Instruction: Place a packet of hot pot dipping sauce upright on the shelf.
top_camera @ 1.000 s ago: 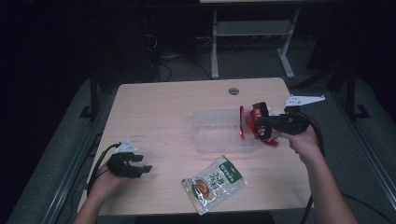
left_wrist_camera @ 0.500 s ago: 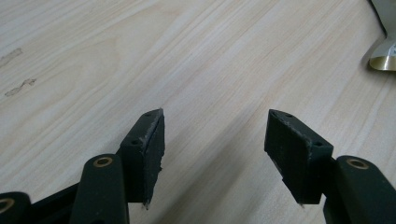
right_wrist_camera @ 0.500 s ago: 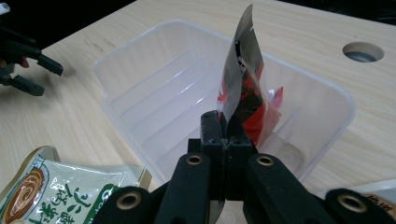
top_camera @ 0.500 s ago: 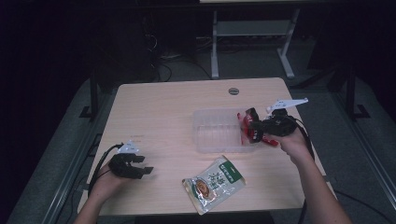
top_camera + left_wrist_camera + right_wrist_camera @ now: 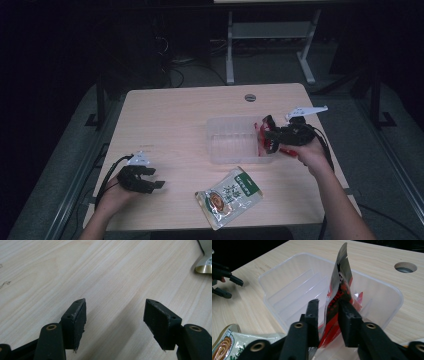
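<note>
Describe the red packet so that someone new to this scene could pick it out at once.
Find the clear tub on the right half of the table. The red packet stands on edge at the tub's right end, between the right gripper's just-opening jaws. Unlike the green packet lying flat on the table, it is red and black.

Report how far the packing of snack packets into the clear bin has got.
Done: none released yet. In hand: the right gripper, jaws just opening, has the red packet upright between them inside the clear plastic bin. Left: the green packet lies on the table; the left gripper waits open.
</note>
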